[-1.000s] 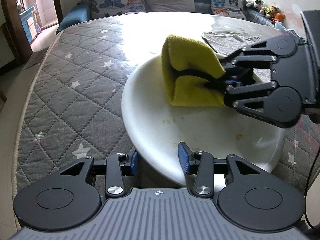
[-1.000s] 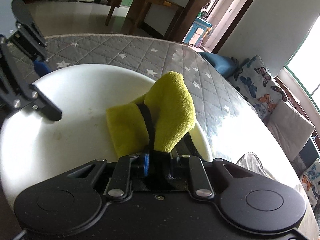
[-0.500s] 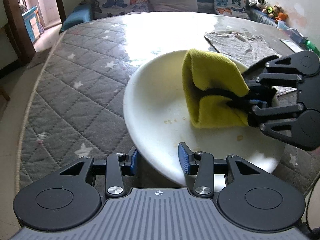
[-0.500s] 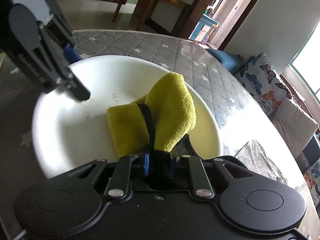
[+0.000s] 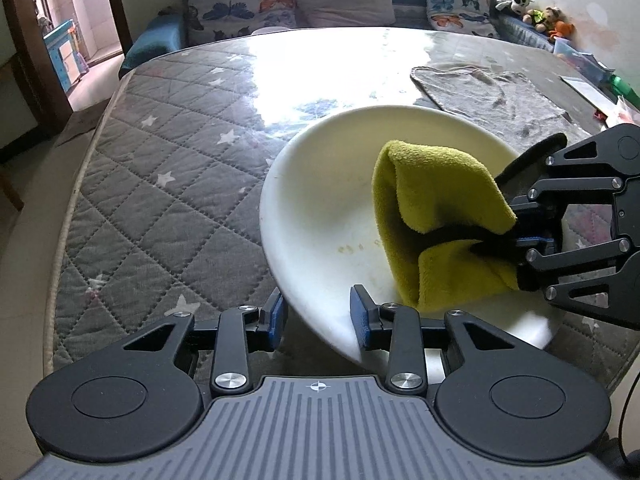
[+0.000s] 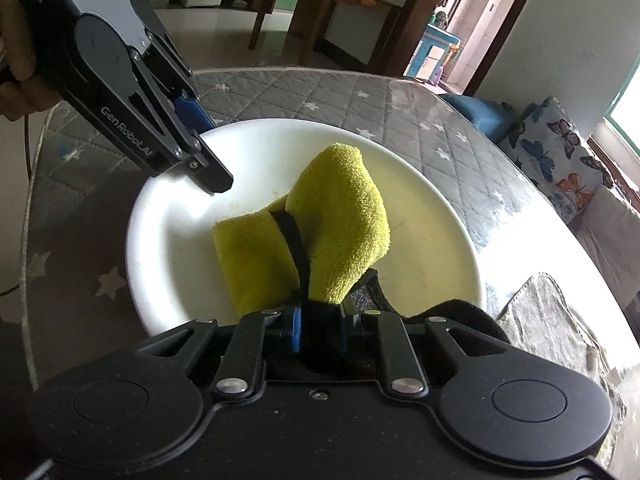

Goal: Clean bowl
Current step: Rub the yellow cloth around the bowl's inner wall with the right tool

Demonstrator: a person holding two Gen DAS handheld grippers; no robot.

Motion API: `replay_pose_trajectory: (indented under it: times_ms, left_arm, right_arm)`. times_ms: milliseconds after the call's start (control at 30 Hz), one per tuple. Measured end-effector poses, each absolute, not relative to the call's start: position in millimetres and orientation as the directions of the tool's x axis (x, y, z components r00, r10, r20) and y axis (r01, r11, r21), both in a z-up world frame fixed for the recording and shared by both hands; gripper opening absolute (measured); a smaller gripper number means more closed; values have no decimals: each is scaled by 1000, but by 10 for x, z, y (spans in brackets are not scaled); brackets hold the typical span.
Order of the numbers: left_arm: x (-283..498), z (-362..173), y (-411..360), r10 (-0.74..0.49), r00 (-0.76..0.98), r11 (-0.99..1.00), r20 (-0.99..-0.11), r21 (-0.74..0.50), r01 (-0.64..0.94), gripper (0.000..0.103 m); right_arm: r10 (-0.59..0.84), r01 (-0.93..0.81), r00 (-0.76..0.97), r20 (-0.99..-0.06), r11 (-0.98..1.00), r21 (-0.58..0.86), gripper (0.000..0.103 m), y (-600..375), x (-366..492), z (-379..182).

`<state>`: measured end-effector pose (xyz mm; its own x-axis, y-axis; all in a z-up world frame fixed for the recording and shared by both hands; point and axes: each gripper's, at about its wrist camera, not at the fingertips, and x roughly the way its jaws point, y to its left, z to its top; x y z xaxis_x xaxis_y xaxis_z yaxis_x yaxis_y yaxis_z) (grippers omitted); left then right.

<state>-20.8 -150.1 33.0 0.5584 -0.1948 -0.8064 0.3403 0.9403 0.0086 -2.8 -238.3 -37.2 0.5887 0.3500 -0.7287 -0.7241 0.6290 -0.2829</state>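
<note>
A white bowl (image 5: 320,208) stands tilted over the quilted table, with faint brownish specks on its inside. My left gripper (image 5: 318,316) is shut on the bowl's near rim, one blue pad on each side. In the right wrist view the left gripper (image 6: 208,148) grips the bowl (image 6: 420,240) at its far left rim. A folded yellow cloth (image 5: 436,220) with a black strap lies against the bowl's inside on the right. My right gripper (image 5: 524,236) is shut on that cloth. From the right wrist, the cloth (image 6: 344,216) sticks out ahead of the right gripper (image 6: 318,320).
A grey rag (image 5: 492,96) lies flat on the glossy table behind the bowl. The star-patterned quilted cover (image 5: 160,184) runs to the table's curved left edge. Butterfly cushions (image 5: 248,0) sit on a sofa beyond. A person's hand (image 6: 16,60) holds the left gripper.
The bowl, held by the left gripper, has swung across the table and tilted more. The yellow cloth has slid from the bowl's far middle toward its right near side.
</note>
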Motion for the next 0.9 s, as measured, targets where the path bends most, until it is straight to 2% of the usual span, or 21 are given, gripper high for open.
replay_pose_trajectory:
  times_ms: [900]
  left_arm:
    - [-188,269,-1486,-207,569,941,-796,-3,338,38]
  right_arm:
    - [430,-737,574,-697,642,-211,20,-2158,260,-381]
